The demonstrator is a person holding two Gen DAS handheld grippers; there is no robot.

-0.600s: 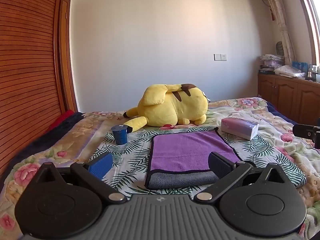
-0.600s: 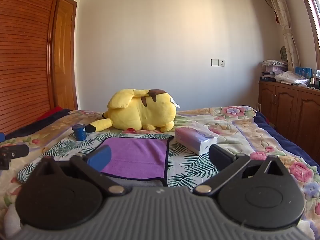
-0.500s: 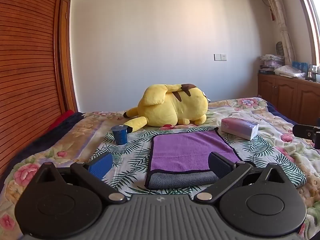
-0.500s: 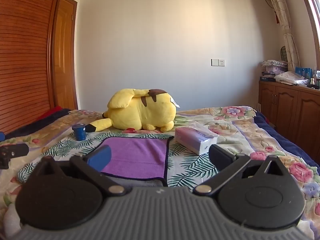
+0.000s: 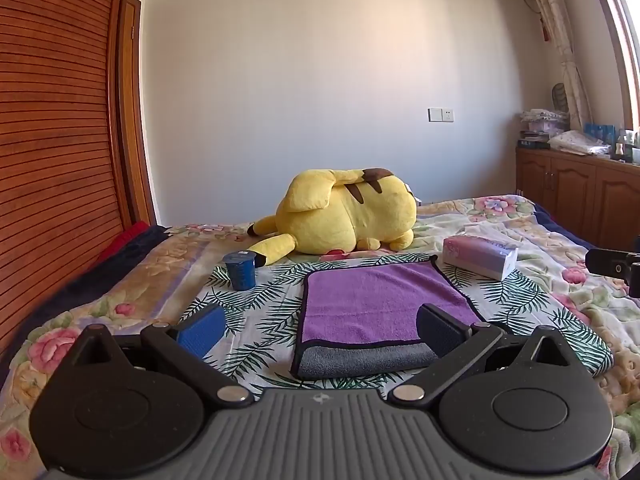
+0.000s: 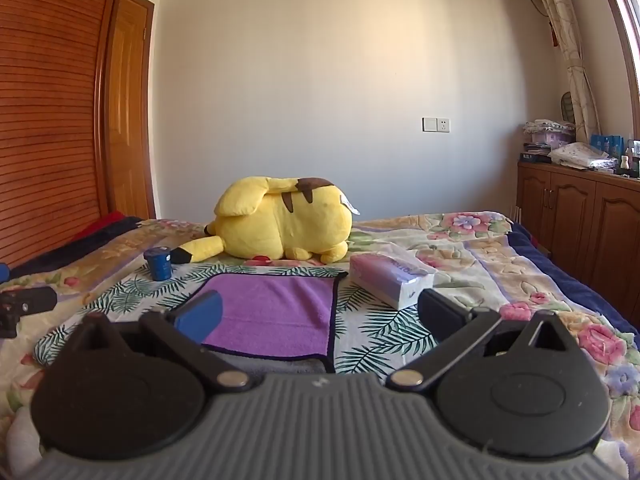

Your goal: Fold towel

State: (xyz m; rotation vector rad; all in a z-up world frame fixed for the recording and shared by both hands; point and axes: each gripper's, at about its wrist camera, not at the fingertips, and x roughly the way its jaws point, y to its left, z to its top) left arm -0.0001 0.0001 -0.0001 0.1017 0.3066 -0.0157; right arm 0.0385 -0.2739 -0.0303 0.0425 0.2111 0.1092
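Observation:
A purple towel (image 5: pixel 376 300) with a dark border lies folded on the leaf-print cloth on the bed, its grey underside showing along the near edge. It also shows in the right wrist view (image 6: pixel 276 312). My left gripper (image 5: pixel 320 332) is open and empty, held just short of the towel's near edge. My right gripper (image 6: pixel 320 316) is open and empty, in front of the towel's near right corner. Neither gripper touches the towel.
A yellow plush toy (image 5: pixel 340 216) lies behind the towel. A blue cup (image 5: pixel 240 270) stands to the left and a tissue box (image 5: pixel 480 256) to the right. Wooden cabinets (image 6: pixel 580 216) line the right wall. A slatted wooden wardrobe (image 5: pixel 60 160) stands at the left.

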